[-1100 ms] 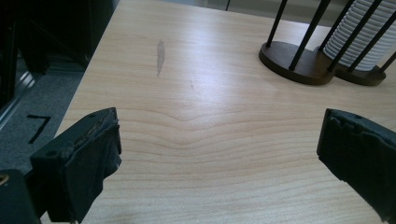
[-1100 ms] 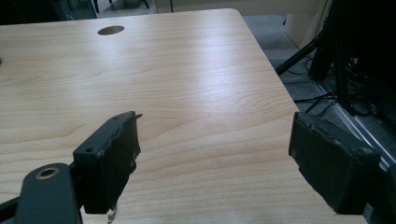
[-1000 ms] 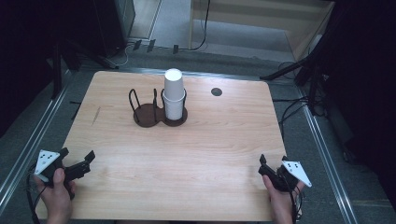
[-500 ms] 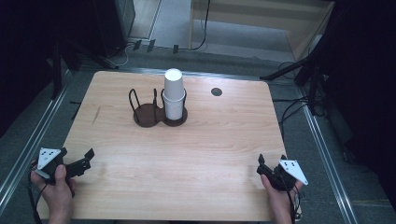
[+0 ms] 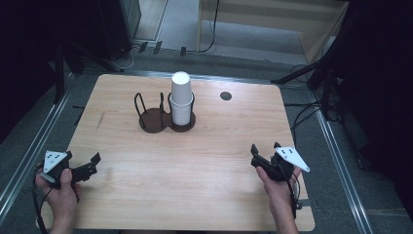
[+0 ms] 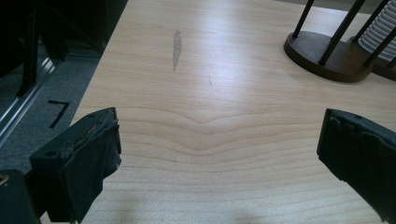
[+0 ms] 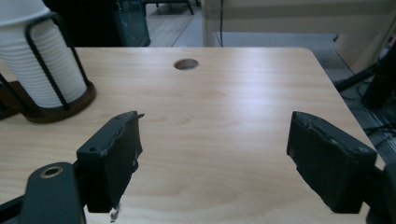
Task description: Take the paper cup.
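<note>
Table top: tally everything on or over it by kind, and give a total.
White cup stack: 1
Dark two-ring cup holder: 1
Handheld grippers: 2, the left gripper and the right gripper, both with jaws apart and nothing between them
Total: 4

Both grippers, the left gripper and the right gripper, are black with blocky scuffed jaws, each topped by a grey three-cornered plate with dark screw dots; thin black cables trail behind.
</note>
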Motion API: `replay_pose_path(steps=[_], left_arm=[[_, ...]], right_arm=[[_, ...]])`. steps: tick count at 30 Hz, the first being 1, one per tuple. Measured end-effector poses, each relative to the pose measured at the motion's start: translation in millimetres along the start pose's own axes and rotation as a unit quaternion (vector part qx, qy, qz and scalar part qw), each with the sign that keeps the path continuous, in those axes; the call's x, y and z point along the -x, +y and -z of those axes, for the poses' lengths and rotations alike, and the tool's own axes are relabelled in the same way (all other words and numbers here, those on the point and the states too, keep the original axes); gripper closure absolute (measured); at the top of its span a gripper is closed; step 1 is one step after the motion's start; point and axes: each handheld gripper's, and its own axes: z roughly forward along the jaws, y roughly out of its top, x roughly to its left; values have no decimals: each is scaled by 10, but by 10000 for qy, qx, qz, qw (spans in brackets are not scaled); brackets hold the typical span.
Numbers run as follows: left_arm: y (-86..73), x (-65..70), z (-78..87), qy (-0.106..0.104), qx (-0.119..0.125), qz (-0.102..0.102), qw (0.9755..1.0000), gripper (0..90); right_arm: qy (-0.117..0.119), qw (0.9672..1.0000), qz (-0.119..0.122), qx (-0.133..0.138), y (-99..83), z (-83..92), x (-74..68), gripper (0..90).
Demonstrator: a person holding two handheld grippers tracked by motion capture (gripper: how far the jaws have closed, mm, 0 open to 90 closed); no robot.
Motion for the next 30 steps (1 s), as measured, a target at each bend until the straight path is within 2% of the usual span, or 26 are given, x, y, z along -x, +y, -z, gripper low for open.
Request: replay_pose_path(steps=[3,4,5,9,15,20,25,30], left_arm=[[0,-8,-1,-34,0,34,10000,0],[0,-8,-1,-34,0,34,10000,0],[0,-10,2,-40,2,21,10000,0],[-1,-10,1,-47,11,42,10000,0],[-4,-18,7,-79,49,64,9999,0],[-1,-11,4,-52,13,11,10000,0],[-4,-10,4,-96,15,49,9999,0],[-4,-8,6,-110,-11,8,9999,0]], right_arm=[[149,9999,51,36,123,-74,-133,175],[149,9999,51,36,123,-74,-133,175],[191,9998,98,53,180,-132,-219,171],[317,9993,175,34,250,-246,-375,150],[445,9990,77,28,331,-371,-533,127],[502,9984,239,-42,388,-458,-669,123],[621,9979,166,-11,473,-506,-758,120],[756,9968,242,22,561,-579,-931,116]])
